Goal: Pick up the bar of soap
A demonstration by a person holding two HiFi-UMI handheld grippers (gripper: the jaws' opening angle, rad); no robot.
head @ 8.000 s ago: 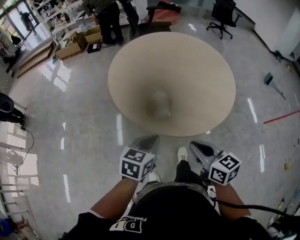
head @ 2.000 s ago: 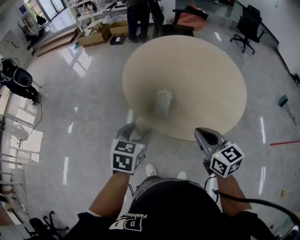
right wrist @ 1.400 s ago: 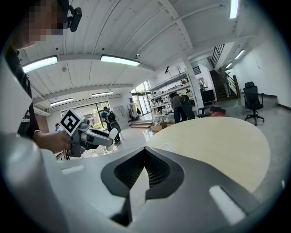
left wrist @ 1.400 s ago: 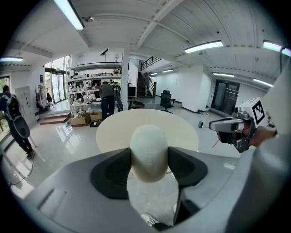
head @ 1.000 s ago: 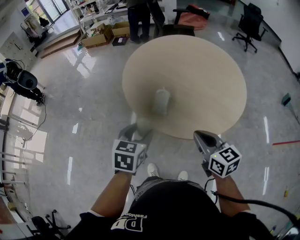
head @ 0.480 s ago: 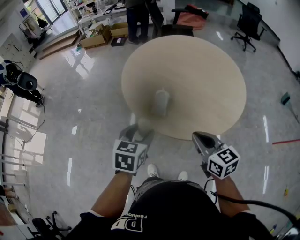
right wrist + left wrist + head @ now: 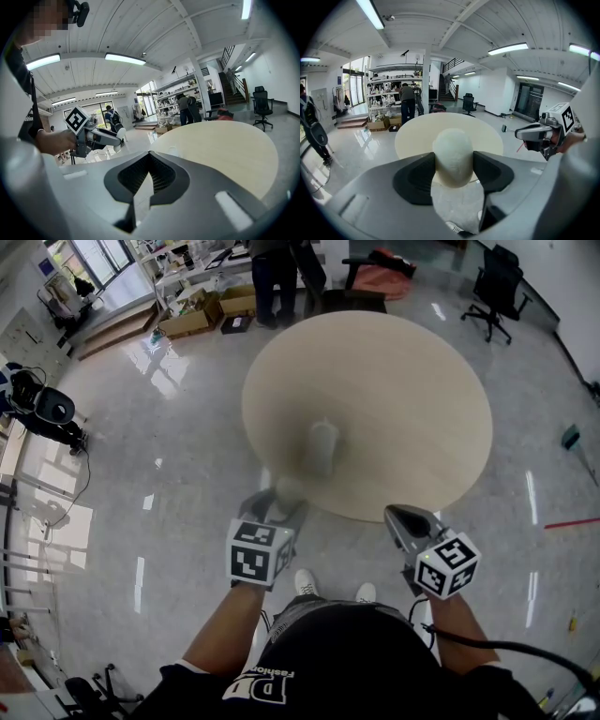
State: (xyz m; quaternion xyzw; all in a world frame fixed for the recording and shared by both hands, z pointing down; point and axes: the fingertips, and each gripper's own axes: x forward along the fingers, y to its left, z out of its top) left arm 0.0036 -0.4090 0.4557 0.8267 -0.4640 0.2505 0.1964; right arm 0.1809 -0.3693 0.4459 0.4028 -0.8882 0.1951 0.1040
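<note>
A white, rounded bar of soap (image 7: 452,157) sits between the two dark pads of my left gripper (image 7: 452,165), which is shut on it. From the head view the soap (image 7: 284,488) shows pale at the tips of the left gripper (image 7: 279,501), held over the floor just short of the round beige table (image 7: 394,390). My right gripper (image 7: 405,518) hovers at the table's near right edge. Its pads (image 7: 161,176) meet, with nothing between them. The right gripper view also catches the left gripper (image 7: 101,137) carrying the soap (image 7: 121,134).
A small pale, blurred object (image 7: 322,446) stands on the table's near half. Behind the table a person (image 7: 272,273) stands by shelves and cardboard boxes (image 7: 192,310). A black office chair (image 7: 492,282) is at the far right. Glossy floor surrounds the table.
Eight seconds ago the left jaws showed nothing white between them; now they hold the soap. Over the last second both grippers have stayed almost still.
</note>
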